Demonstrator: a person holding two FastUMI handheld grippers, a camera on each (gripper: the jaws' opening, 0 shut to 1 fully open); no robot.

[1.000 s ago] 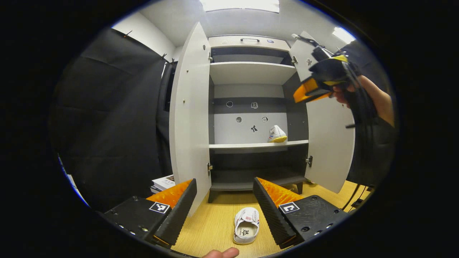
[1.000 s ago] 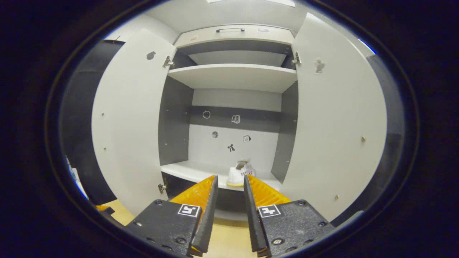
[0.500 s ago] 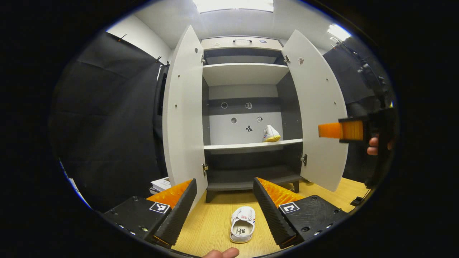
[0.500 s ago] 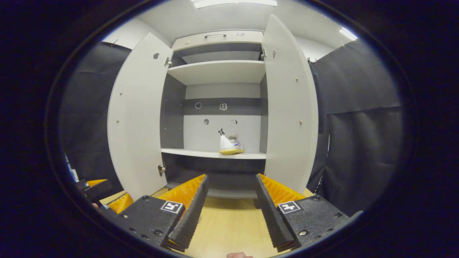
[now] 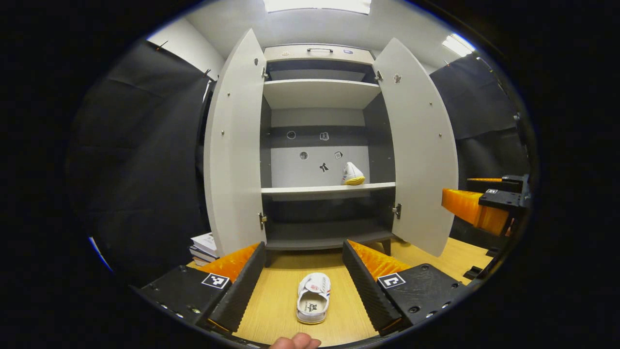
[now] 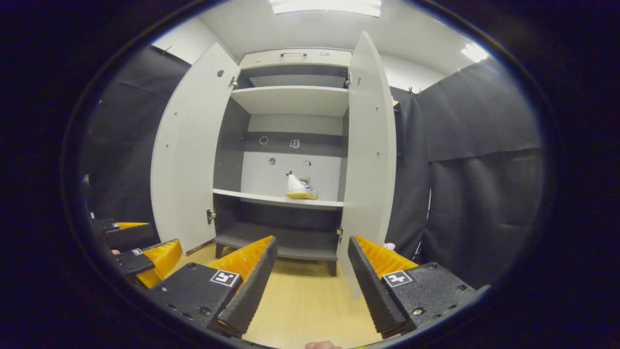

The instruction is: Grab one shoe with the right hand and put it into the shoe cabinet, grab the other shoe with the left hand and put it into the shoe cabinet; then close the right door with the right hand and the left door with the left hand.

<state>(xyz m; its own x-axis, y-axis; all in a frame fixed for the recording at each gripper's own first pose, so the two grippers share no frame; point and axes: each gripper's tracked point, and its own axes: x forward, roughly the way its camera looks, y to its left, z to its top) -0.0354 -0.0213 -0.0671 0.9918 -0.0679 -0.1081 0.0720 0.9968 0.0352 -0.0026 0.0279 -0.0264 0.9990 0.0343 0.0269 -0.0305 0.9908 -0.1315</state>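
Observation:
The shoe cabinet point(image 5: 319, 92) point(image 6: 290, 99) stands with both doors wide open. One white shoe with a yellow sole point(image 5: 352, 174) point(image 6: 300, 188) rests on its middle shelf, towards the right. The other white shoe point(image 5: 313, 304) lies on the wooden floor, heel towards me, between the fingers of my left gripper point(image 5: 304, 283), which is open and hovers above it. My right gripper point(image 6: 310, 281) is open with nothing between its fingers, back from the cabinet and near the right door point(image 6: 368, 145). It also appears at the right edge of the left gripper view point(image 5: 479, 203).
A stack of books point(image 5: 204, 245) sits on the floor left of the cabinet. Black cloth walls close in on both sides. The left door point(image 5: 232, 145) swings out to the left. A fingertip point(image 5: 295, 342) shows at the bottom edge.
My right gripper has opened, pulled back from the shelf and dropped low, leaving the shoe on the middle shelf. My left gripper has backed off slightly; the floor shoe stays between its fingers.

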